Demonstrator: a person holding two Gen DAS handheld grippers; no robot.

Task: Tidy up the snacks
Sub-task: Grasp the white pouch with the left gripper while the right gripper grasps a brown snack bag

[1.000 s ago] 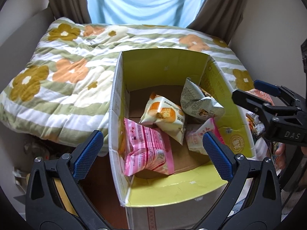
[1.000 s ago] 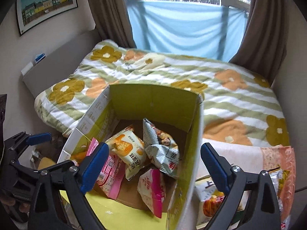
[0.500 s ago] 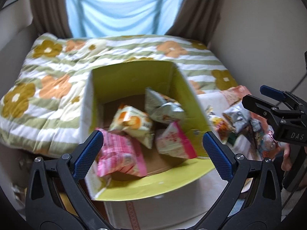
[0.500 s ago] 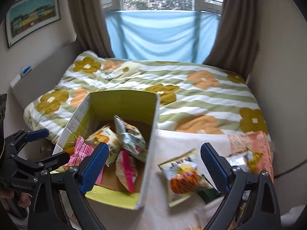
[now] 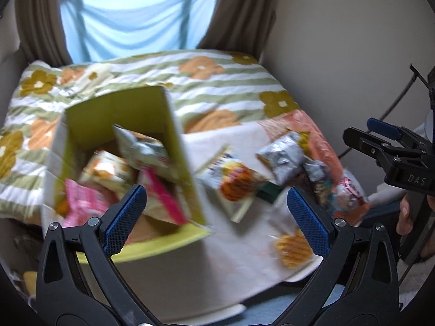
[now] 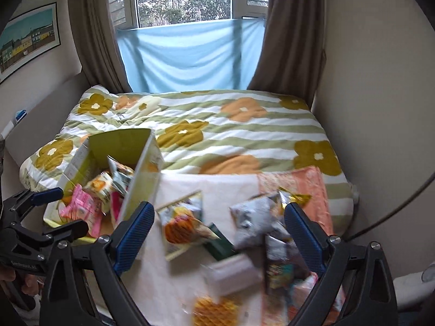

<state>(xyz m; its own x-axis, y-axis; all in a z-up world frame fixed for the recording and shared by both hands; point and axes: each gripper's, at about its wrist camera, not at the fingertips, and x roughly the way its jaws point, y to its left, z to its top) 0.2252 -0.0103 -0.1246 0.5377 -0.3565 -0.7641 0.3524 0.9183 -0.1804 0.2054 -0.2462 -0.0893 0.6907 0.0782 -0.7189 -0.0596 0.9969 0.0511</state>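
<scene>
Snack packets lying beside the box
Both the left gripper (image 5: 216,214) and right gripper (image 6: 218,235) are gaping wide, holding nothing (views blurred), above the yellow box (image 5: 174,146) and loose snacks (image 6: 182,224).

Floral quilt (image 6: 217,133) — framed picture (image 6: 27,38)

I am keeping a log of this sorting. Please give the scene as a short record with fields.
container: yellow-green cardboard box, open top, on the left
in box: pink packet and several others
outside box: orange-print packet, silver packet, on white cloth
left gripper: open, empty
right gripper: open, empty
sharpness: blurred
</scene>
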